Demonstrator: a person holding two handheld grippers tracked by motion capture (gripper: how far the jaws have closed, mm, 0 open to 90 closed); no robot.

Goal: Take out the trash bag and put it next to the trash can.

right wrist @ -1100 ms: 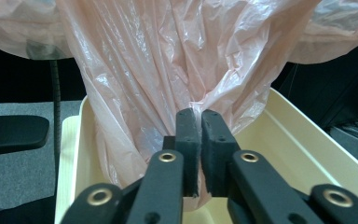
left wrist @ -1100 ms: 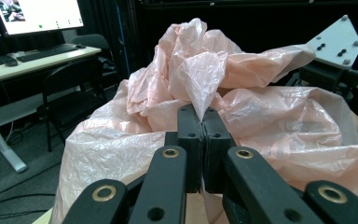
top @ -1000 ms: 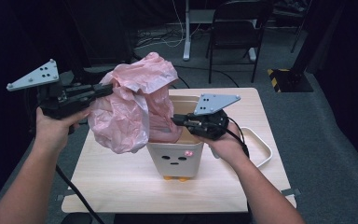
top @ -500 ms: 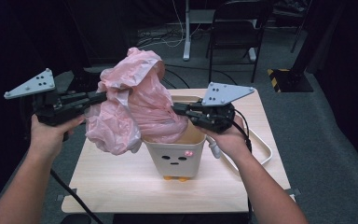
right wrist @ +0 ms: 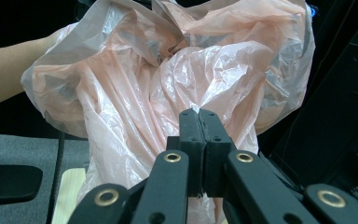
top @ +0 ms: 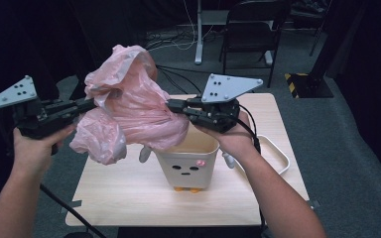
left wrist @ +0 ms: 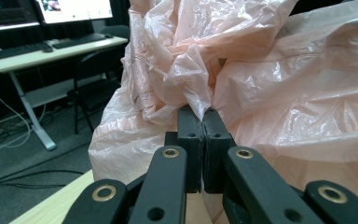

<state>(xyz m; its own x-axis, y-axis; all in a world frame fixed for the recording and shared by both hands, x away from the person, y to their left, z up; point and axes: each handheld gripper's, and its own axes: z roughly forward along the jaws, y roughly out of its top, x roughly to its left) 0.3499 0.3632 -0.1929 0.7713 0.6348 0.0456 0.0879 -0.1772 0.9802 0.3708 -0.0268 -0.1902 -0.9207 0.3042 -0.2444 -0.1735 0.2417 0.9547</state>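
Centrally, a crumpled pink plastic bag (top: 129, 111) hangs in the air above a small cream bin (top: 187, 163) with a cartoon face, which stands on the wooden bench (top: 129, 198). The bag stretches sideways between two tools, its long axis running left to right, with its lower folds drooping toward the bin's open mouth. The left hand-held gripper (top: 90, 103) is clenched on the bag's left edge; in the left gripper view its jaws meet on a pinch of film (left wrist: 200, 105). The right hand-held gripper (top: 171, 105) is likewise clamped on the bag's right side, directly over the bin, and so is the nearer of the two to it. The bag lies between the tools, mostly left of the bin. Likely next, the bag opening must be brought down around the rim. A white tray (top: 278, 153) sits on the bench's right side.
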